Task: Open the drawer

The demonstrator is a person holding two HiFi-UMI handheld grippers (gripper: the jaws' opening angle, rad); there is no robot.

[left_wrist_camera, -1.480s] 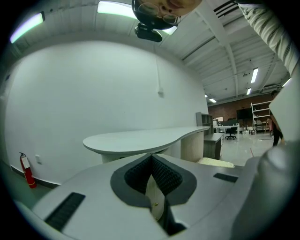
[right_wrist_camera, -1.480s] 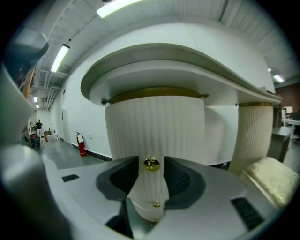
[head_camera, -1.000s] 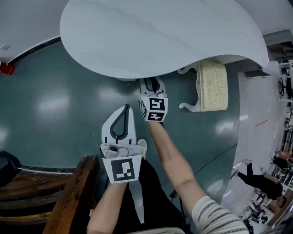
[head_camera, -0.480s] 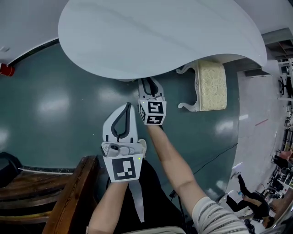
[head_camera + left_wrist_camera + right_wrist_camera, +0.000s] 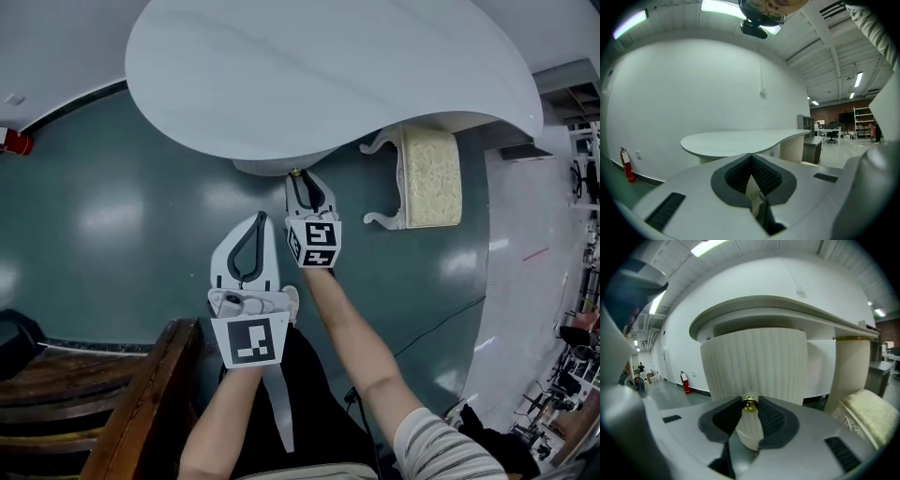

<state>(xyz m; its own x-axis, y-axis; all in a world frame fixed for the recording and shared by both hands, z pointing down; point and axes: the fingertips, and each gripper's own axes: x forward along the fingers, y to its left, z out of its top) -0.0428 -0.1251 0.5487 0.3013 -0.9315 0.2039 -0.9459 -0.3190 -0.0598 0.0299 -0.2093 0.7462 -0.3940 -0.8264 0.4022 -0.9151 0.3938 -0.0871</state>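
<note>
Right gripper [image 5: 300,176] is pinching the brass knob [image 5: 750,404] of the ribbed drawer [image 5: 754,362] at 12 o'clock under the white bench [image 5: 328,75], its jaws just widening. Left gripper [image 5: 258,218] is hovering closed and empty over the teal floor [image 5: 112,216].

White desk [image 5: 328,66] on teal floor [image 5: 112,234]

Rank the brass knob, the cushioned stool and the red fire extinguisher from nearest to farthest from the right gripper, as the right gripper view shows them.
1. brass knob: between the jaw tips of the right gripper, whose jaws have just opened slightly.
2. cushioned stool: low at the right edge.
3. red fire extinguisher: far left, against the wall.
</note>
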